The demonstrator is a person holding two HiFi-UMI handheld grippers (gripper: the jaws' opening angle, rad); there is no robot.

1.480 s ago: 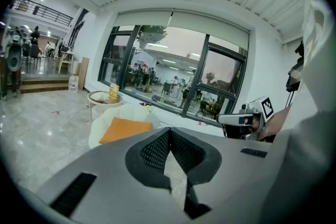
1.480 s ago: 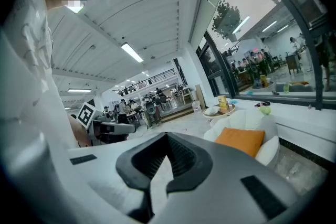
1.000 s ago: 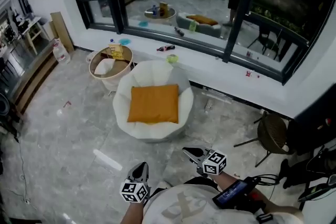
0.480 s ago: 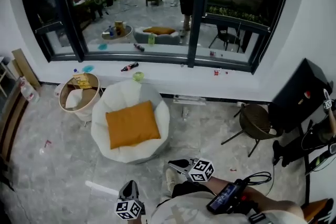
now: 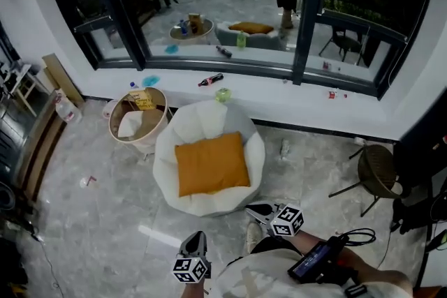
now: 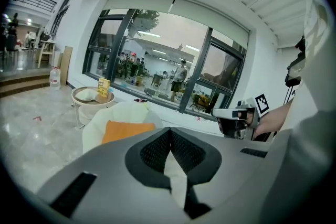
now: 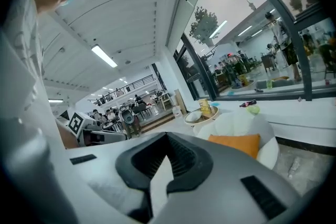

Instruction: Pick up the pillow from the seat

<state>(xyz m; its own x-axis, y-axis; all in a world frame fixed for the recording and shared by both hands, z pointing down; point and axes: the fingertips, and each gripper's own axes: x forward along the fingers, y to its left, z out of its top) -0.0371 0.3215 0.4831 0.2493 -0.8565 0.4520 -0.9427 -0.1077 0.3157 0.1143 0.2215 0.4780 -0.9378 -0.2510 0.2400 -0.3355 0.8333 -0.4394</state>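
My shirt (image 5: pixel 255 280) is pale with a faint print, my left claw (image 5: pixel 198 236) and right claw (image 5: pixel 251 206) are grey with black ribbed pads (image 6: pixel 155 152), each has a white cube (image 5: pixel 190 269) marked with black squares, and a dark flat gadget (image 5: pixel 318 259) with a black cable (image 5: pixel 357 236) is strapped on my right arm.

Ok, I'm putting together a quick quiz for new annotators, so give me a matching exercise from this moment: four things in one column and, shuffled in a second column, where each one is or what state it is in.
Things
1. orange pillow
2. dark bottle
3. round stool
4. left gripper

Places or states
A. stands on the floor, right of the white seat in the head view
B. jaws shut, nothing between them
C. lies on the window ledge
D. lies on the white seat

Pairs: 1-D, 2-C, 3-A, 4-B
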